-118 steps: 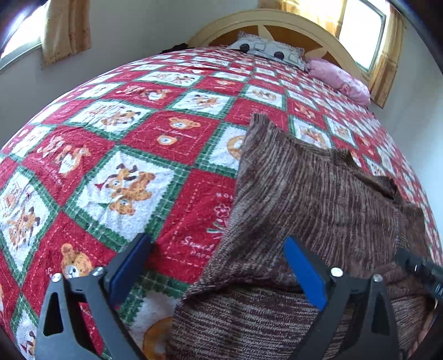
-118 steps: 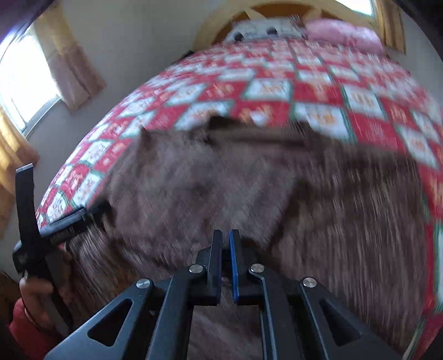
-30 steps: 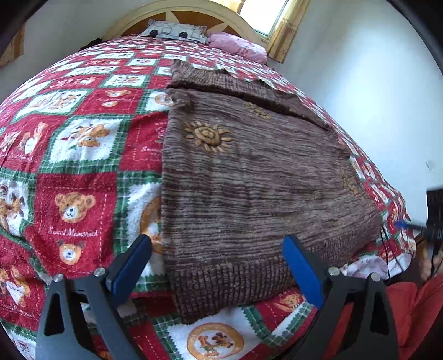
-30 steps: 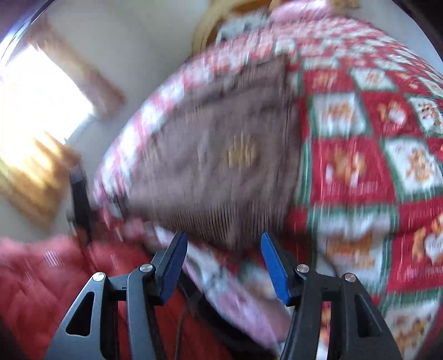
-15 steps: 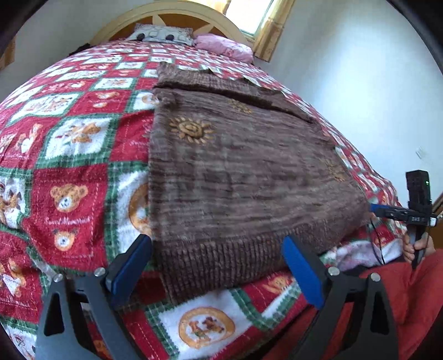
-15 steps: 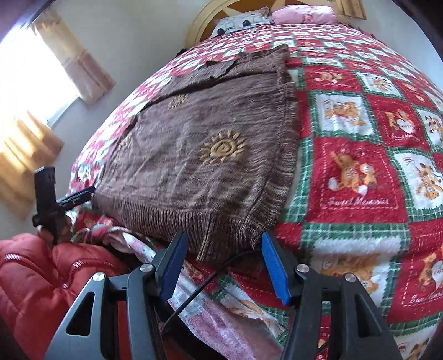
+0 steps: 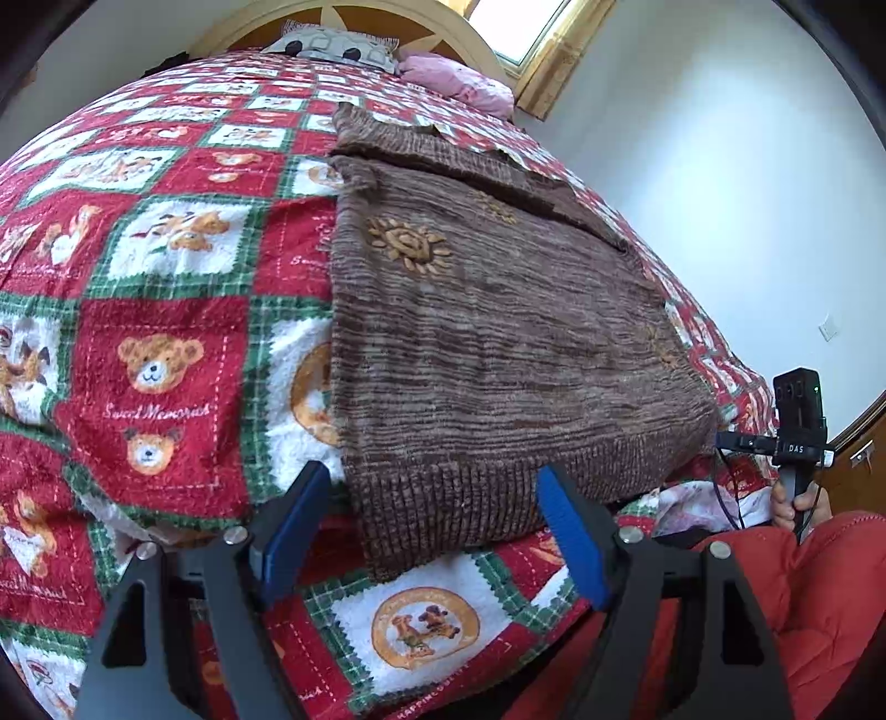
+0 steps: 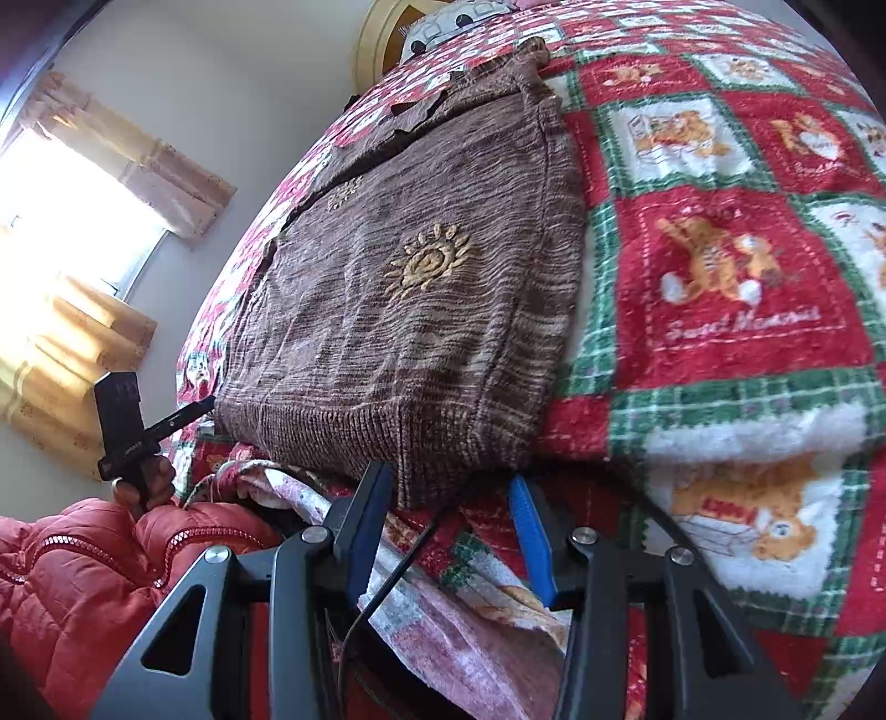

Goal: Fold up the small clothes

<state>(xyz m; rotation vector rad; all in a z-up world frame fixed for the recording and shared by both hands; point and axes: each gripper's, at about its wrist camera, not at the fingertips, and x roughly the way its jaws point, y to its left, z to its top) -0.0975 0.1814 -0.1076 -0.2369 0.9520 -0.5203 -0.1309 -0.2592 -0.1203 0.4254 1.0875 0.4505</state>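
A brown knit sweater with yellow sun motifs lies flat on the bed, its ribbed hem hanging over the near edge. It also shows in the right wrist view. My left gripper is open and empty, its jaws either side of the hem's left corner, just in front of it. My right gripper is open and empty at the hem's right corner. The right gripper also shows in the left wrist view, and the left gripper in the right wrist view, each at an outer corner of the hem.
A red, green and white bear-print blanket covers the bed. Pillows and a wooden headboard stand at the far end. A red puffer jacket is close below the grippers. A black cable hangs by the bed edge.
The sweater was being held and moved; now it lies spread flat and released. Both grippers have opened and drawn back to the near edge, closing in on the hem corners.
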